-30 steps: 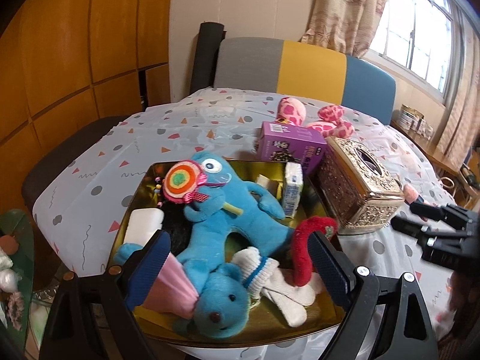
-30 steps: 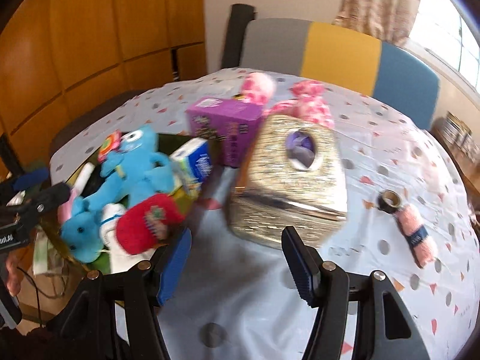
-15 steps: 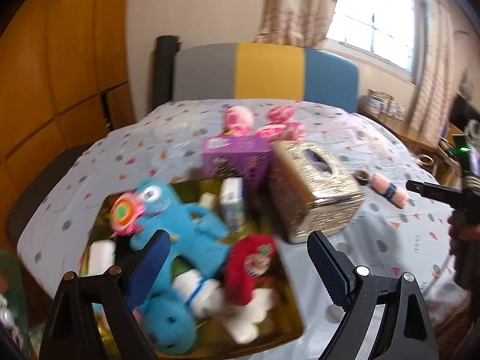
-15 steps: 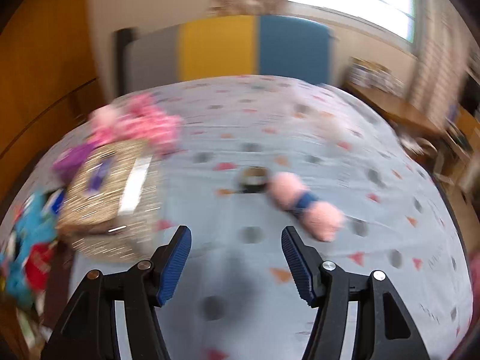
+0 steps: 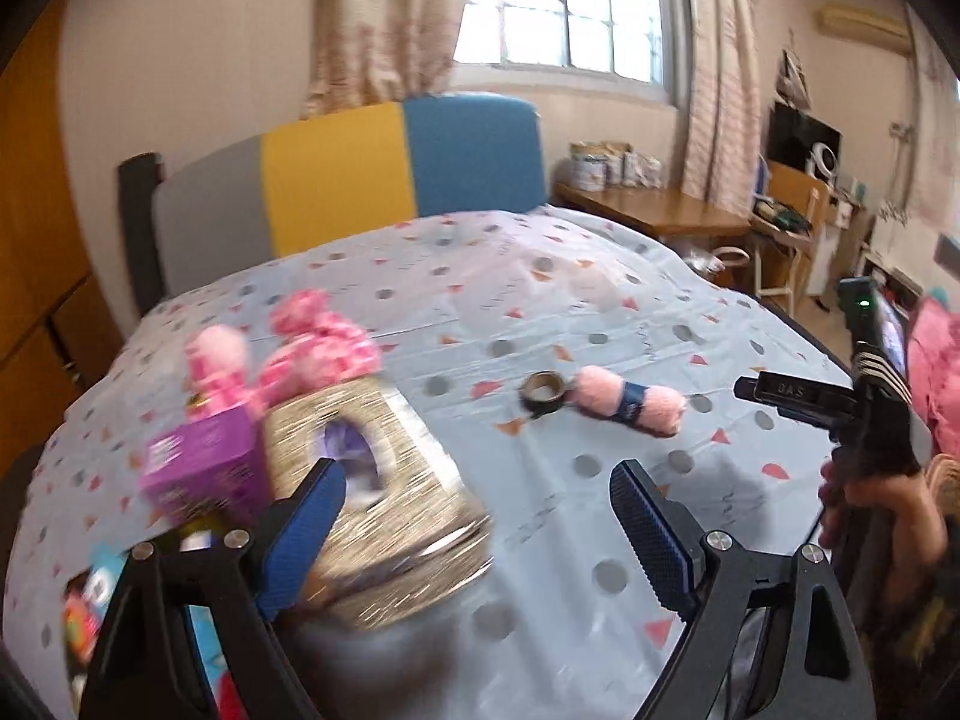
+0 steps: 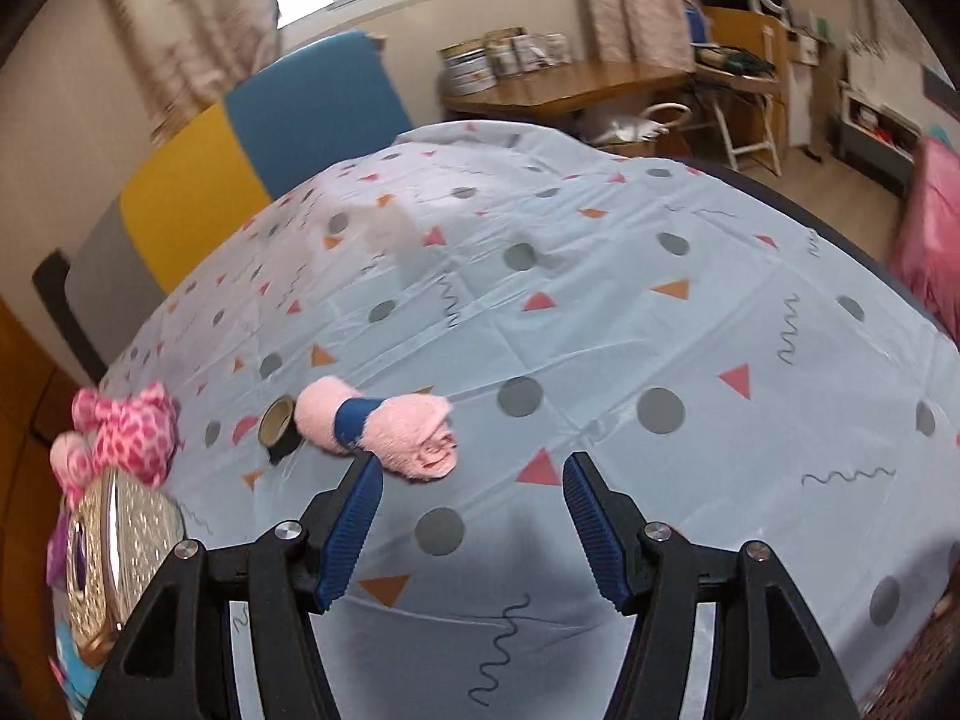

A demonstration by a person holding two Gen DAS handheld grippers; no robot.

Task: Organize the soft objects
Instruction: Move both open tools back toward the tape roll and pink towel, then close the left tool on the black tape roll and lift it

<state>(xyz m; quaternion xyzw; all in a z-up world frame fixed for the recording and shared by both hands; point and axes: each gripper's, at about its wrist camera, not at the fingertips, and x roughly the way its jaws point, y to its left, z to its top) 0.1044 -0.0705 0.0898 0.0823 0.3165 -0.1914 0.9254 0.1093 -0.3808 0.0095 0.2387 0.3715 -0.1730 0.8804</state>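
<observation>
Done: nothing visibly being sorted yet.
Left: pink rolled towel [image 6: 375, 429] and pink spotted plush [image 6: 129, 435] are lying loose.
Claws: right claw [image 6: 468, 525] and left claw [image 5: 477, 537] are being held wide, empty; left's jaws have just been closing.

Smeared by blur in the left wrist view: gold tissue box [image 5: 384, 498] and purple box [image 5: 204, 468], print unreadable. Cut off at eight o'clock there, behind the gripper frame: blue toys [image 5: 99, 588], shapes impossible to tell. Clipped at nine o'clock in the right wrist view: pink spotted plush [image 6: 123, 435].
</observation>
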